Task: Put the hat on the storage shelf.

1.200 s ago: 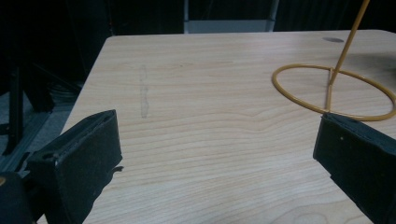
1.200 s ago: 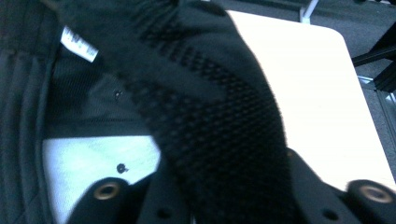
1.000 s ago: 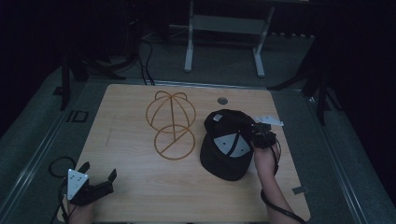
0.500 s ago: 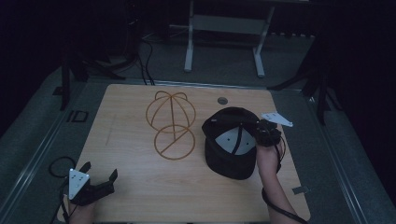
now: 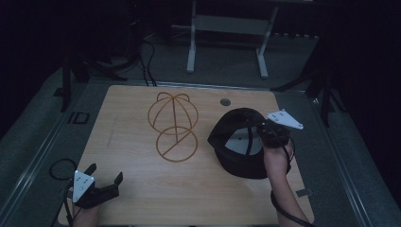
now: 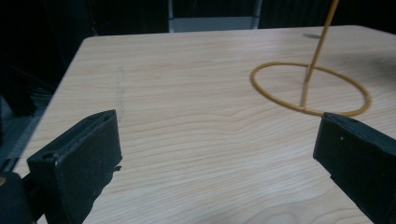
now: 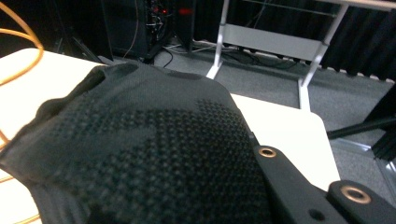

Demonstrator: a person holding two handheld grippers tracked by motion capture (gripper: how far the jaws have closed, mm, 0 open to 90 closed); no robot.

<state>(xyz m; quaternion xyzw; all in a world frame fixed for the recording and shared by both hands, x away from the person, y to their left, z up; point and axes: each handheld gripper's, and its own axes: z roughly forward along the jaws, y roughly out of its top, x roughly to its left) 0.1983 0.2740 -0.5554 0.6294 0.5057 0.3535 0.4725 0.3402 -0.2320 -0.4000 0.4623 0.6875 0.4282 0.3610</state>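
Right hand-held gripper: clamped on the rear edge of a black cap, tilting it so the pale lining faced up, probably to carry it to the stand.
Cap: over the right side of the counter, just beside the wire stand; whether its brim touched the wood could not be told.
Cap's look: dark perforated mesh crown, soft and slightly collapsed.
Stand: a yellow wire dome on a ring base, bare at mid-counter, apparently waiting for the cap.
Left hand-held gripper: jaws wide, holding nothing, parked near the counter's front left corner, well apart from the cap.
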